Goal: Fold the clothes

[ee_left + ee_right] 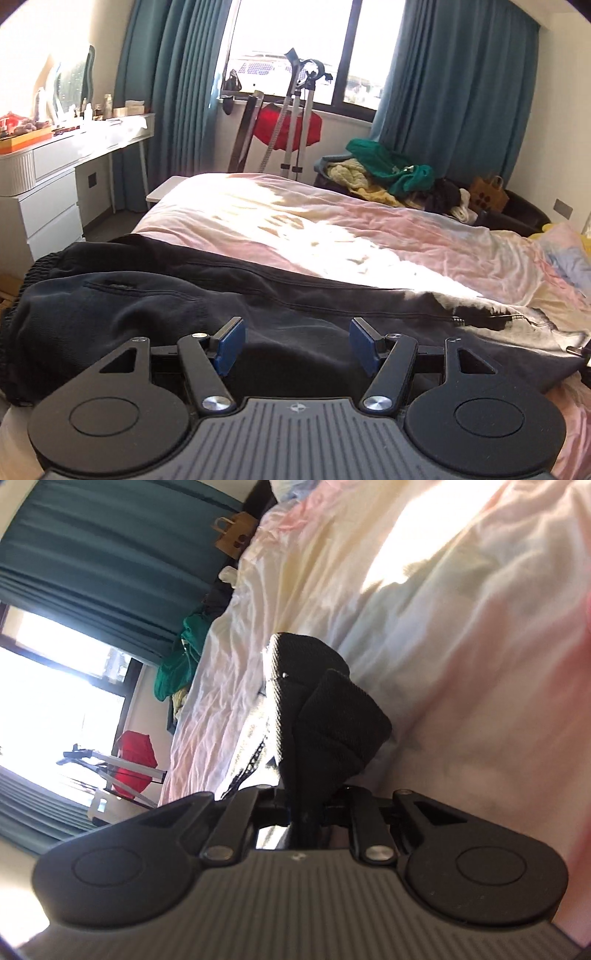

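Note:
Black trousers (166, 295) lie spread across the near side of the pink and cream bed cover (295, 221), their elastic waistband (37, 269) at the left. My left gripper (297, 345) hovers just over the dark cloth. It is open, with its blue pads (231, 345) wide apart and nothing between them. In the right wrist view, which is rolled sideways, my right gripper (306, 806) is shut on a bunched black end of the trousers (325, 709). That fold sticks up over the bed cover (443, 627) and hides the fingertips.
A white dresser (48, 206) with bottles and a mirror stands left of the bed. Beyond the far edge are a heap of green and yellow clothes (388, 173), a brown paper bag (489, 192) and a red garment on a metal stand (288, 129) under the window.

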A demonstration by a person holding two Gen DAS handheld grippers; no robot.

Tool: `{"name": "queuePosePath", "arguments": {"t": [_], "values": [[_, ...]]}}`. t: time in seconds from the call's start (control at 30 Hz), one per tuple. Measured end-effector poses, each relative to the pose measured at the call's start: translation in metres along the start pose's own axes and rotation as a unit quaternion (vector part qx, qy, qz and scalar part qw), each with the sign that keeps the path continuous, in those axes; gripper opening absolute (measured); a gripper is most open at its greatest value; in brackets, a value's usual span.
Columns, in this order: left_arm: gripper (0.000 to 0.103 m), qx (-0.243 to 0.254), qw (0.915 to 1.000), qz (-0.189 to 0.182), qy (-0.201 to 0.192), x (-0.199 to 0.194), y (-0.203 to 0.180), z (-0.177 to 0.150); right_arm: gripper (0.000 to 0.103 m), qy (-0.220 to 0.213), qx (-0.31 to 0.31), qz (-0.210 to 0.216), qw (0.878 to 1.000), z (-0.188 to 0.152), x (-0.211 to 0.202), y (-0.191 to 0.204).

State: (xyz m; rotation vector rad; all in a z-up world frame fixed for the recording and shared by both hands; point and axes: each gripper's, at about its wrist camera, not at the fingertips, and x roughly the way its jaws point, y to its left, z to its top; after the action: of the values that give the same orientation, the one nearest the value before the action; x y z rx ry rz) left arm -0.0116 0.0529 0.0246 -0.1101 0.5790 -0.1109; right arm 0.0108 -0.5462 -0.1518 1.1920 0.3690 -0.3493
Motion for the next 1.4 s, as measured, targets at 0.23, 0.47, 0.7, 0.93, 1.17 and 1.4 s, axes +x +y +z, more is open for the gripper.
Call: {"name": "queuePosePath", "arguments": {"t": [0.23, 0.47, 0.7, 0.93, 1.17, 1.4], "values": [[0.065, 0.015, 0.9996, 0.022, 0.007, 0.082, -0.033, -0.034, 0.015, 0.006, 0.036, 0.023, 0.999, 0.003, -0.002, -0.009], [0.065, 0.017, 0.9989, 0.026, 0.036, 0.108, -0.024, -0.062, 0.018, 0.038, 0.052, 0.02, 0.998, 0.006, 0.001, -0.017], [0.065, 0.014, 0.9988, 0.026, 0.04, 0.107, -0.022, -0.063, 0.048, 0.033, 0.096, 0.021, 0.995, 0.002, 0.016, -0.025], [0.067, 0.042, 0.9981, 0.027, 0.038, 0.106, -0.033, -0.069, 0.046, 0.014, 0.099, 0.024, 0.995, -0.006, 0.031, -0.02], [0.068, 0.048, 0.9978, 0.018, 0.041, 0.106, -0.034, -0.07, 0.01, 0.0, 0.028, -0.022, 0.999, -0.005, 0.024, 0.001], [0.075, 0.063, 0.9968, 0.016, 0.046, 0.109, -0.036, -0.074, 0.01, -0.033, -0.034, 0.004, 0.999, -0.006, 0.006, 0.029]]}}
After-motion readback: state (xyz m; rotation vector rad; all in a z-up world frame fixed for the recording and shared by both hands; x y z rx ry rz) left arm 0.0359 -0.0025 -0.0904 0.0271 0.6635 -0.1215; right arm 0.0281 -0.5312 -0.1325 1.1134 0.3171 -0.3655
